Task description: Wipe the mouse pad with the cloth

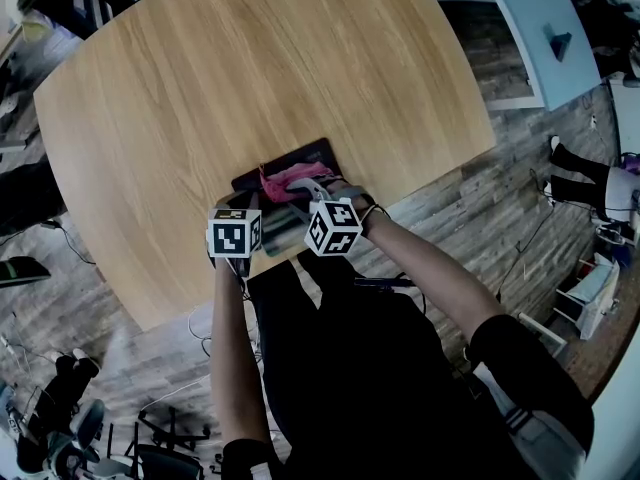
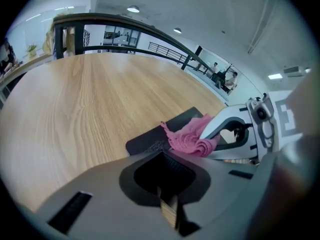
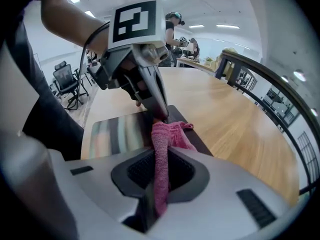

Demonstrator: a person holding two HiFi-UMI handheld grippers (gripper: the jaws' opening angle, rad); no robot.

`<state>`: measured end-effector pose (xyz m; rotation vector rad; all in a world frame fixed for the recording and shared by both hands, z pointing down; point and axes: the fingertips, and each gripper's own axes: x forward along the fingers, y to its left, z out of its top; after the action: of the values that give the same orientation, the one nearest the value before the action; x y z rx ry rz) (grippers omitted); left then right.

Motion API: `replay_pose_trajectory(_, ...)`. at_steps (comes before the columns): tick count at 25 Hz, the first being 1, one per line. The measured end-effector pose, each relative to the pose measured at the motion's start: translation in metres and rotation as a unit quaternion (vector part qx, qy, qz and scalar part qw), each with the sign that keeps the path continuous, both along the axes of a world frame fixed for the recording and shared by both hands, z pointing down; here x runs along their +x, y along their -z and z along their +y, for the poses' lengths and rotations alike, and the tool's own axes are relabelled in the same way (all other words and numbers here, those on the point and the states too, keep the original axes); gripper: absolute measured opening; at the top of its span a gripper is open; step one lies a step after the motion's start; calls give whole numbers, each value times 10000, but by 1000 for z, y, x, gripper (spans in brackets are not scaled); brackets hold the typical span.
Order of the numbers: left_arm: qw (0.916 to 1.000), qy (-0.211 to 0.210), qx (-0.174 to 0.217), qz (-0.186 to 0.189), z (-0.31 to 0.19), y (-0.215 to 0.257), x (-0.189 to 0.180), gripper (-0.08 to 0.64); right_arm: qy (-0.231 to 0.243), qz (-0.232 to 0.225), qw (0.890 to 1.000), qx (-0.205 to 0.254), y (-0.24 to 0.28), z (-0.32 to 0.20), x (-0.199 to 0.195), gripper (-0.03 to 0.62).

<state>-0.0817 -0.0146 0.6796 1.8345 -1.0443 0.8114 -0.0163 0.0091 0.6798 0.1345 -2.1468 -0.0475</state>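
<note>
Biggest thing in the head view is the round wooden table (image 1: 200,88), which fills the upper half of the frame. The mouse pad (image 1: 318,154) lies flat at its near edge, just below centre, right in front of me. It has a dark strip along the far side and a shiny grey face closer in. My left gripper (image 2: 170,209) has its jaws drawn together with only a thin tan sliver between them, and I can't tell what that sliver is. In the right gripper view its tips look planted on the pad right beside the cloth, so I'd guess it's pinning the pad down. My right gripper (image 3: 155,204) is clamped on the pink cloth (image 3: 167,134). A strip of it runs back between the jaws and the rest is bunched in front, resting on the dark part of the pad. Handling-wise, the cloth is light, soft and floppy, so it'll fold and drag rather than push. I'd keep the pinch on that gathered ridge and press the loose bunch flat. The pad looks thin and flexible and could slide or curl on the smooth wood, so I'd hold it down near an edge.
</note>
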Motion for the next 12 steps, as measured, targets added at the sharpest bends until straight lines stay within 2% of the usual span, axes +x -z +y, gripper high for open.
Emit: replay_pose_trajectory(12, 10000, 28, 39, -60, 0, -2, -2, 23, 306, -41, 9992, -262, 0, 57, 17, 58)
